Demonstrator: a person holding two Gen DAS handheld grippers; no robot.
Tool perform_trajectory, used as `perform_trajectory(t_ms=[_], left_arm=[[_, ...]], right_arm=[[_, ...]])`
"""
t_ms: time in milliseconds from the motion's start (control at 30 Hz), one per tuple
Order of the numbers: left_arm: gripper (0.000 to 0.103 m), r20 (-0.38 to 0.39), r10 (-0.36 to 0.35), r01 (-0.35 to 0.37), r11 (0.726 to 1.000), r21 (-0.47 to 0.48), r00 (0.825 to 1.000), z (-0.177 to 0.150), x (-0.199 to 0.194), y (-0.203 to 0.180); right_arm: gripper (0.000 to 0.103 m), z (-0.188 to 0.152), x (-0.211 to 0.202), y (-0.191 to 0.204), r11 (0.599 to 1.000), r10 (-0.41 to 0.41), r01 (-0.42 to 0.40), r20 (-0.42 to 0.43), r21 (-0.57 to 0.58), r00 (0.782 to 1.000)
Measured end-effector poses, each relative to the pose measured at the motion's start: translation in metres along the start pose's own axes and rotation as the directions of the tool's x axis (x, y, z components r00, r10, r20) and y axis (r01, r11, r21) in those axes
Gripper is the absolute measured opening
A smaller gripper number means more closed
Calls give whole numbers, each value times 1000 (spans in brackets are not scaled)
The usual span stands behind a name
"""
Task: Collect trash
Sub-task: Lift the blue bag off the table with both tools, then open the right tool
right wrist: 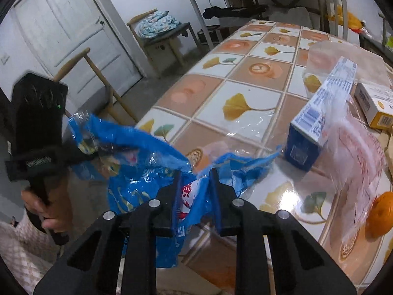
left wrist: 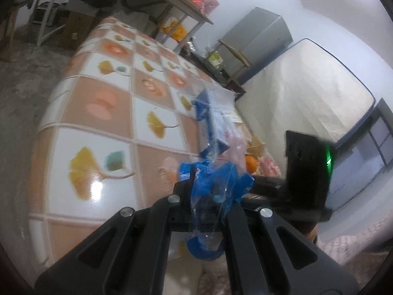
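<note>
A crumpled blue plastic wrapper [right wrist: 147, 169] hangs just off the near edge of the tiled table [right wrist: 245, 93]. Both grippers hold it. My right gripper [right wrist: 194, 196] is shut on its middle. My left gripper [left wrist: 211, 196] is shut on the same wrapper [left wrist: 216, 182]; in the right wrist view it shows as the black tool at the left [right wrist: 36, 132], pinching the wrapper's upper left end. A blue and white carton [right wrist: 316, 120] stands on the table under a clear plastic bag [right wrist: 353, 147]; it also shows in the left wrist view [left wrist: 211, 115].
An orange [right wrist: 380, 216] lies at the table's right edge under the clear bag. A yellow and white box [right wrist: 375, 103] sits behind the carton. Wooden chairs [right wrist: 98, 78] stand left of the table by a white door [right wrist: 66, 32]. A mattress [left wrist: 307, 91] leans on the wall.
</note>
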State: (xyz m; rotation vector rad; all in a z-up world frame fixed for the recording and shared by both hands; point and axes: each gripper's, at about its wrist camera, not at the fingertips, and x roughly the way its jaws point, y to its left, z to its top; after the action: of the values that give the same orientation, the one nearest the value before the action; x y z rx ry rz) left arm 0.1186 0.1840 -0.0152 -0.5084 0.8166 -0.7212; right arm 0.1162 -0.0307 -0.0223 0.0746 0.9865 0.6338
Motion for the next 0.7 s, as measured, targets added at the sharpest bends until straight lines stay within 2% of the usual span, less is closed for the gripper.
perform_trajectory(t_ms=[133,400,600,700], left_arm=[[0,-42,-42,43,999,26,998,1,25,-13],[0,-155,-36,39,999,18,987,-3,73,-10],[0,-234,-3,16,998,54,972,-10,95,-16],[0,-254,0,11,999,42,967,-13,100,-13]], right_arm=[[22,-4,1,-9,999,15,-15,-1,47,1000],[23,-24,-18,-30,994,44,-48,37,94,998],[23,-35,-55,-41,991,54,-70,140,114,989],[23,-38,-71,-40,987,104,-126,199,102,975]])
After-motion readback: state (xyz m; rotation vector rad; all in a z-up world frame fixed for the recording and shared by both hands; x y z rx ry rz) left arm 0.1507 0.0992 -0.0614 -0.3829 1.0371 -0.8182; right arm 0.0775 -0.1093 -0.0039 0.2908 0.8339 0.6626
